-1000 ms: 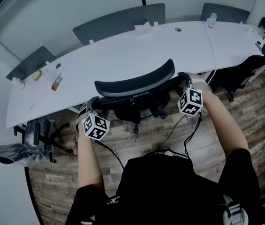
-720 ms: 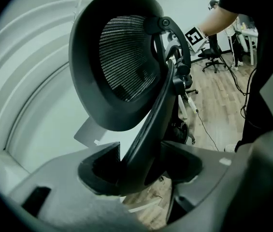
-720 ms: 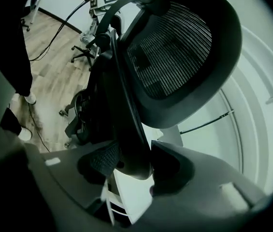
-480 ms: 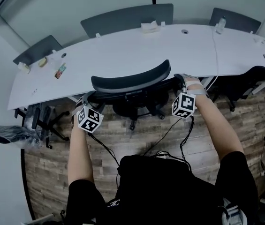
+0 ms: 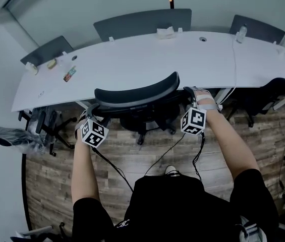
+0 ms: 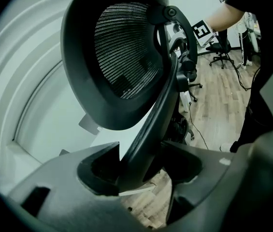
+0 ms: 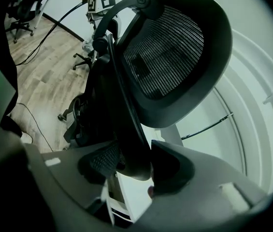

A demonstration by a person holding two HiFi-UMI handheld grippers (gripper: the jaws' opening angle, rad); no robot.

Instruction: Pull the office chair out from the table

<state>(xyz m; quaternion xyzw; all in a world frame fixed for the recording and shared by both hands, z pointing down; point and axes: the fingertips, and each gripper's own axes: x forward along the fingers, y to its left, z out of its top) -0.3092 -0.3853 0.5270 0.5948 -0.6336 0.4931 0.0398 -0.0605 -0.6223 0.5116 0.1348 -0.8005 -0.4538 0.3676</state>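
The black mesh-backed office chair stands against the near edge of the long white table, its seat tucked under. My left gripper grips the left side of the back, and in the left gripper view its jaws are shut on the curved black frame bar. My right gripper holds the right side. Its jaws have just been closing and now press on the back's frame bar. The mesh back fills both gripper views.
Grey chairs stand behind the table, with dark chairs at the left and right ends. Small items, a box and a bottle lie on the table. Cables trail over the wooden floor.
Both grippers and the chair's back have drawn a little away from the table toward me. The right gripper's jaws have closed on the frame.
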